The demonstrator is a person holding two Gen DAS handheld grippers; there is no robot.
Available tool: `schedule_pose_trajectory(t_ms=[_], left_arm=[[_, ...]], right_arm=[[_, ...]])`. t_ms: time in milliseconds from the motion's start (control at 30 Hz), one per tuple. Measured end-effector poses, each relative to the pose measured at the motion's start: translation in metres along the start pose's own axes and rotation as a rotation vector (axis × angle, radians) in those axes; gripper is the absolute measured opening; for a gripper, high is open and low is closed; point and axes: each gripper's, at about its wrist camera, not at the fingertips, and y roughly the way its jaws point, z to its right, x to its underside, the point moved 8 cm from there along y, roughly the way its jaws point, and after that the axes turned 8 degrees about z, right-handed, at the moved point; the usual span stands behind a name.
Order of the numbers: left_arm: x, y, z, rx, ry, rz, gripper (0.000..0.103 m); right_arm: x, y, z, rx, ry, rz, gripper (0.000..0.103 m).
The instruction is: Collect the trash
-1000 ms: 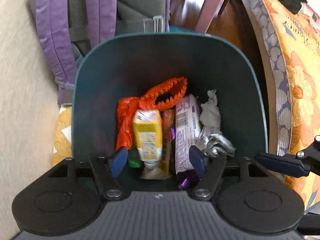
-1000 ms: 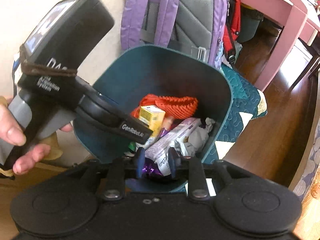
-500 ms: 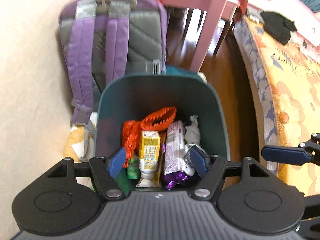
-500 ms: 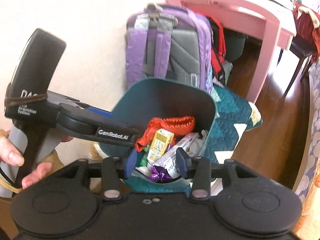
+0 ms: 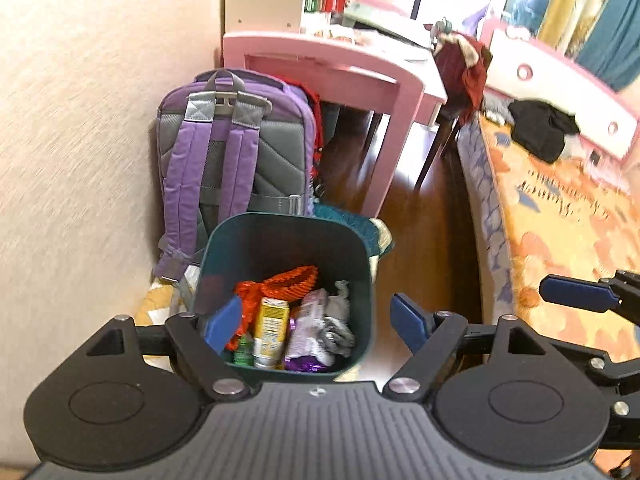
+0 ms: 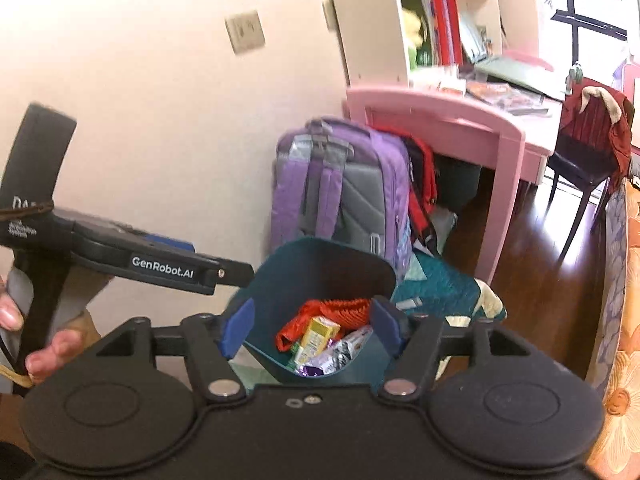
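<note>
The teal bin [image 5: 362,264] stood on the floor with its far rim close against the purple backpack [image 5: 236,152], which leaned on the wall at ten o'clock. A quilted teal cloth [image 6: 440,292] lay beside the bin at two o'clock. Open wooden floor [image 5: 428,216] ran from the bin toward one o'clock, hemmed by the pink desk [image 5: 332,64] leg on one side and the edge of the flowered bed cover [image 5: 560,216] at three o'clock on the other.

The left gripper [image 5: 318,322] hung above the bin, its jaws spread and nothing between them; they had just been opening wider. Its blue pads framed the bin's near half, apart from the trash. Inside lay a yellow carton [image 5: 272,326], an orange-red net [image 5: 288,282], a pale wrapper [image 5: 312,312] and crumpled silver foil [image 5: 338,330], all at the bottom at about twelve o'clock from the tool.

The right gripper [image 6: 314,326] likewise hung released above the bin's near rim, jaws empty and just opened further.

Only the right view showed the left tool from the side at nine o'clock, with the person's hand [image 6: 48,350] around its handle, plus a red bag [image 6: 420,176] behind the backpack. Only the left view showed a black garment [image 5: 540,130] on the bed and one blue finger of the right gripper at three o'clock.
</note>
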Motion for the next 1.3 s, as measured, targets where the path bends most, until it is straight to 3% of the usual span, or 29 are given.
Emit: schedule_pose_trajectory(t_ms=[200, 267, 333, 800, 1300], left_arm=[[0.01, -0.039, 0.023, -0.022, -0.032, 0.063, 0.086], [0.017, -0.05, 0.03, -0.027, -0.027, 0.076, 0.097], [0.023, -0.063, 0.039, -0.038, -0.023, 0.108, 0.101], [0.052, -0.119, 0.072, -0.106, -0.022, 0.191, 0.101], [0.058, -0.133, 0.079, -0.143, -0.033, 0.205, 0.101]], right_arm=[[-0.004, -0.047, 0.006, -0.031, 0.021, 0.079, 0.094], [-0.003, -0.058, 0.008, -0.031, 0.029, 0.094, 0.103], [-0.001, -0.068, 0.01, -0.026, 0.035, 0.111, 0.103], [0.014, -0.117, 0.002, -0.03, -0.033, 0.177, 0.103], [0.015, -0.13, 0.004, -0.033, -0.033, 0.204, 0.103]])
